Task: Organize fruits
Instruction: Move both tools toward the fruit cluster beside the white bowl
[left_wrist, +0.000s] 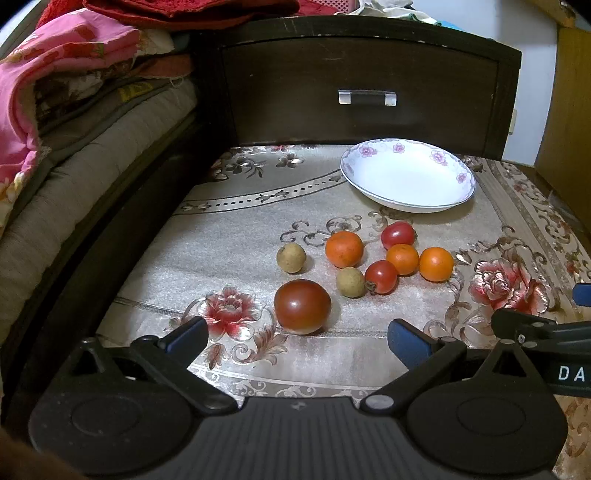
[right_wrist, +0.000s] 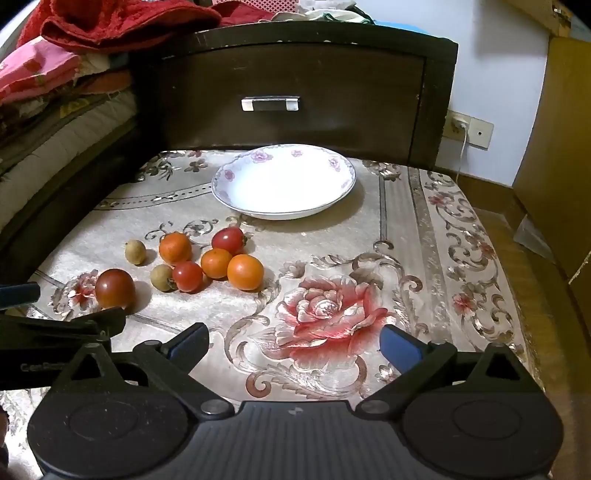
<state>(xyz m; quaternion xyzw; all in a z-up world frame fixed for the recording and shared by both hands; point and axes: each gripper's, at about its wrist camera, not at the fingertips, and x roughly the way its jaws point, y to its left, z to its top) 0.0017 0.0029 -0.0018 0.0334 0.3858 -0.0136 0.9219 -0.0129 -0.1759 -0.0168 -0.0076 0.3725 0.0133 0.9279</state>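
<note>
A low table (left_wrist: 229, 221) covered with a floral cloth stands against a dark wooden drawer front (left_wrist: 362, 88), with a bed (left_wrist: 74, 173) piled with pink bedding along its left edge. Near the table's far edge sits an empty white plate (left_wrist: 408, 175) with pink flowers on its rim. Eight small fruits lie in a loose cluster at the middle of the table, apart from the plate: a large dark red tomato (left_wrist: 302, 306) nearest the front edge, two tan round fruits (left_wrist: 291, 257), three orange fruits (left_wrist: 344, 249) and two small red tomatoes (left_wrist: 381, 277). The left tongs (left_wrist: 297, 338) hover wide open, holding nothing, just in front of the large tomato. The right tongs (right_wrist: 293, 343) hover wide open and empty over a big woven rose (right_wrist: 325, 314), right of the fruit.
</note>
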